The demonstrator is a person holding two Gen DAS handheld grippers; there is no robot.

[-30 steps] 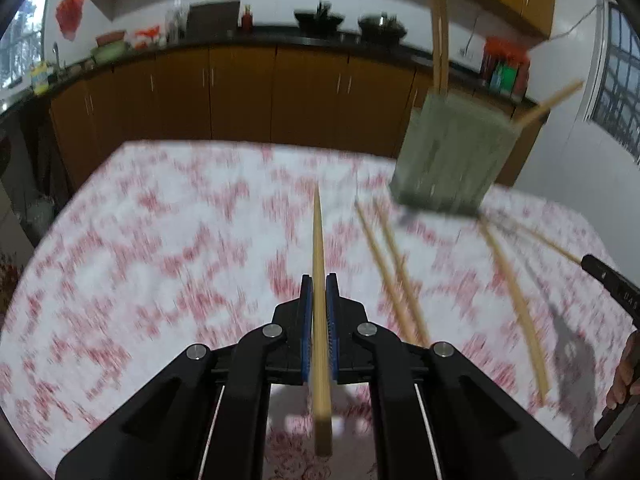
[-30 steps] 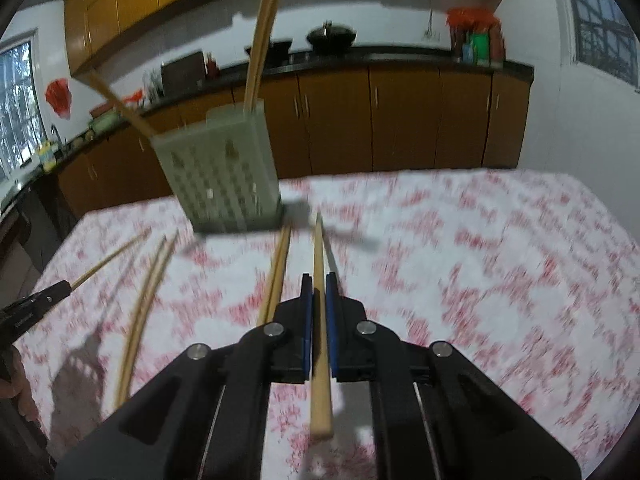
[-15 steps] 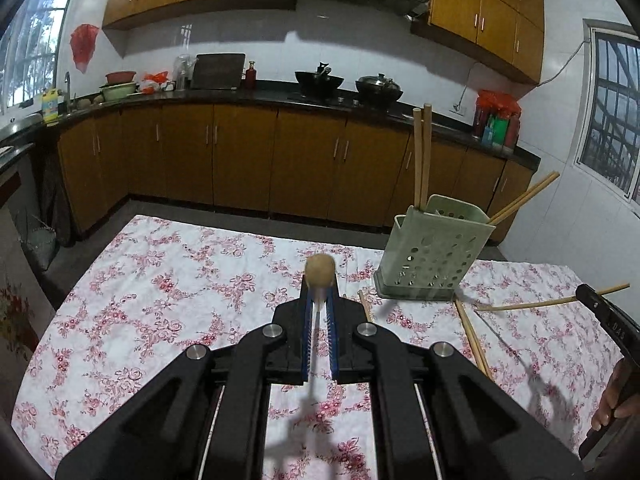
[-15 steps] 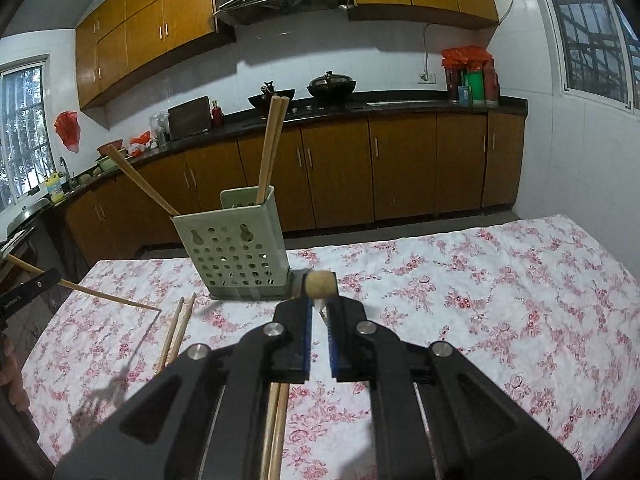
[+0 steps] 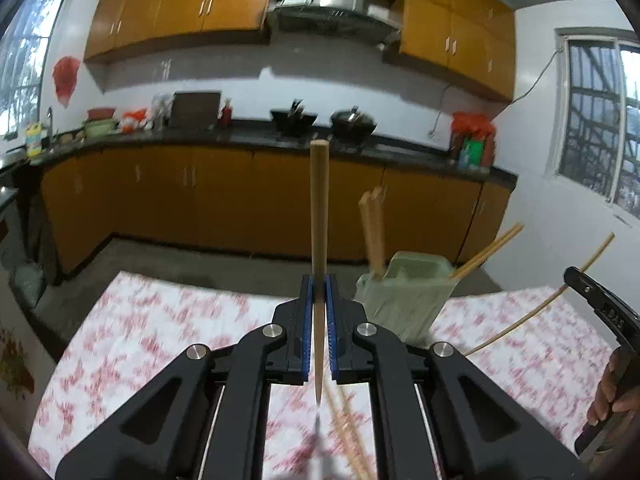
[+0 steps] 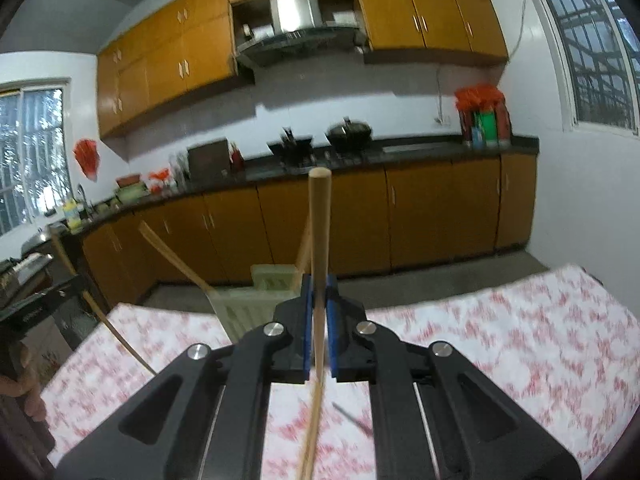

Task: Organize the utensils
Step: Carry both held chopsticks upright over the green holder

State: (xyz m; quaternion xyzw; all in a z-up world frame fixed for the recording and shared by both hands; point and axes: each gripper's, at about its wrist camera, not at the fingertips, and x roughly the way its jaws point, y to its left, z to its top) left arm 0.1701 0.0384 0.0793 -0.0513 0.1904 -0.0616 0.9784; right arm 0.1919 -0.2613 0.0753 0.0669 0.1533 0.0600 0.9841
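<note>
A: Your left gripper clamps a chopstick upright. And the right?

B: Your right gripper pinches its own stick. The holder stands near the table's far edge.

Home kitchen, wooden cabinets, range hood, woks on stove

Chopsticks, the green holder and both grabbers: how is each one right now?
left gripper: shut on a chopstick.
left chopstick: held upright, off the table.
right gripper: shut on a chopstick.
right chopstick: held upright.
green holder: standing on the table, chopsticks inside.
loose chopsticks: lying on the tablecloth.
</note>
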